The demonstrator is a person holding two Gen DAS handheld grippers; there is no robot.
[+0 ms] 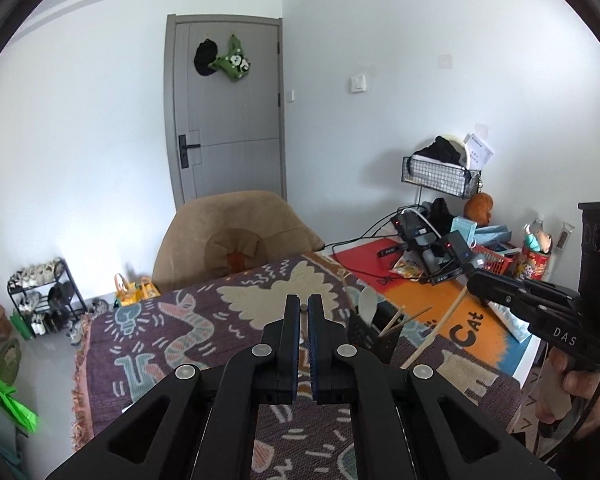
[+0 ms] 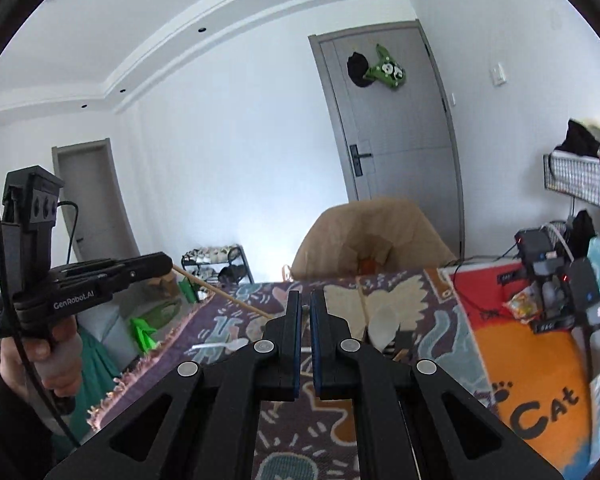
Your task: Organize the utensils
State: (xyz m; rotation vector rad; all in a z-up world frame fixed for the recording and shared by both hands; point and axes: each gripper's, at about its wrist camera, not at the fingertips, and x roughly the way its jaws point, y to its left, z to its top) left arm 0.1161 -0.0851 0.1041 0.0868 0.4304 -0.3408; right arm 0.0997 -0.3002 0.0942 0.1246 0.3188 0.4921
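L gripper (image 1: 304,308) and R gripper (image 2: 306,306), each pinching a chopstick (image 1: 436,336), hover over utensil holder (image 1: 374,330); thin grip w/ long overhang could slip.

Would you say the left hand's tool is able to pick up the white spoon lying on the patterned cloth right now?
Probably not yet: the left tool is shut on a wooden chopstick, so it has no free grip. The white spoon itself lies uncovered on the cloth.
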